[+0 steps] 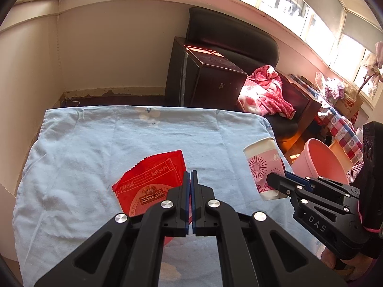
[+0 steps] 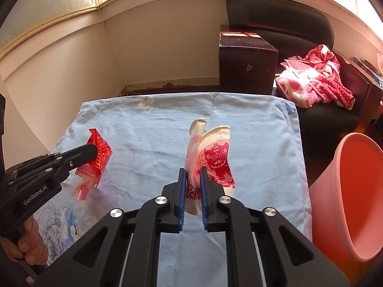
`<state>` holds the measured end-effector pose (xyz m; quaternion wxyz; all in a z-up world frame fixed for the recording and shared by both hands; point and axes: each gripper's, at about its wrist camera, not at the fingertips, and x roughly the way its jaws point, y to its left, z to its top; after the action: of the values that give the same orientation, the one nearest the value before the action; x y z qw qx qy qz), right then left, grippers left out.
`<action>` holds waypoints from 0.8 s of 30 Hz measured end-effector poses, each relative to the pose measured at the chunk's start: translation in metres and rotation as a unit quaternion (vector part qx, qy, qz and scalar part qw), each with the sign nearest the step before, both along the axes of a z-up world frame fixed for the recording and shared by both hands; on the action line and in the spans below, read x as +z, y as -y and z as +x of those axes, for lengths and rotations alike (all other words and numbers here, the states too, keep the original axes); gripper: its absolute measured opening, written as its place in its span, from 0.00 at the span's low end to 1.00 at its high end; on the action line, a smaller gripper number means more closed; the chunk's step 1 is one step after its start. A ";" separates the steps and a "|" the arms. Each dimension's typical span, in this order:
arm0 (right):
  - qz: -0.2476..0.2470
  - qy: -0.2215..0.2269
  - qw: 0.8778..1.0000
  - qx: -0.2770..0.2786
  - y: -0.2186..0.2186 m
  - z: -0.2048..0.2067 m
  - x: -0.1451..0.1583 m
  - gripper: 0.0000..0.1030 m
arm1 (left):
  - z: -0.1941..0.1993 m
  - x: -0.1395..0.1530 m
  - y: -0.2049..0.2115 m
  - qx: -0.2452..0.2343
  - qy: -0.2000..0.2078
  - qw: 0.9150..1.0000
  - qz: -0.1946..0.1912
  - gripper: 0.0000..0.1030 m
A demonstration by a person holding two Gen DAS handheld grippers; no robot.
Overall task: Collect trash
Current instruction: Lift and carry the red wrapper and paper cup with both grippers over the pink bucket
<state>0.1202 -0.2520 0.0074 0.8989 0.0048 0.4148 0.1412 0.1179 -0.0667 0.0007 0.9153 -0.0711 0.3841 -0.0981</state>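
My left gripper [image 1: 191, 175] is shut on a red snack wrapper [image 1: 149, 181], which hangs lifted off the light blue cloth [image 1: 83, 155]. From the right wrist view the same left gripper [image 2: 93, 154] pinches the crumpled red wrapper [image 2: 95, 165] at the left. My right gripper [image 2: 192, 174] is shut on a squashed white paper cup [image 2: 213, 157] printed with a red lion, holding it above the cloth [image 2: 143, 131]. In the left wrist view that cup [image 1: 264, 165] sits in the right gripper [image 1: 275, 183] at the right.
A pink plastic bin [image 2: 347, 196] stands on the floor just right of the table, also seen as the pink bin [image 1: 323, 162]. Behind the table are a dark wooden cabinet [image 2: 246, 57], a black chair [image 2: 275, 12] and a red spotted blanket [image 2: 316, 79]. A hand [image 2: 28, 244] grips the left tool.
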 end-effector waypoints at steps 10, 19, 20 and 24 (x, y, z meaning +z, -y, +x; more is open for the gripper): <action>-0.006 0.025 0.997 -0.078 0.064 -0.022 0.017 0.11 | 0.003 0.018 0.072 -0.066 0.024 0.998 -0.007 0.00; -0.003 0.034 0.988 -0.150 0.123 -0.037 0.022 0.11 | -0.001 0.036 0.141 -0.133 0.055 0.990 -0.006 0.00; -0.004 0.035 0.987 -0.156 0.128 -0.039 0.023 0.11 | -0.001 0.038 0.148 -0.140 0.059 0.988 -0.007 0.00; -0.008 0.037 0.983 -0.181 0.150 -0.046 0.023 0.11 | -0.005 0.042 0.177 -0.168 0.069 0.983 -0.012 0.00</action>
<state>0.0739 -0.4023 0.0305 0.9243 0.0675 0.3746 -0.0269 0.1132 -0.2441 0.0427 0.9090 -0.0091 0.3258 -0.2598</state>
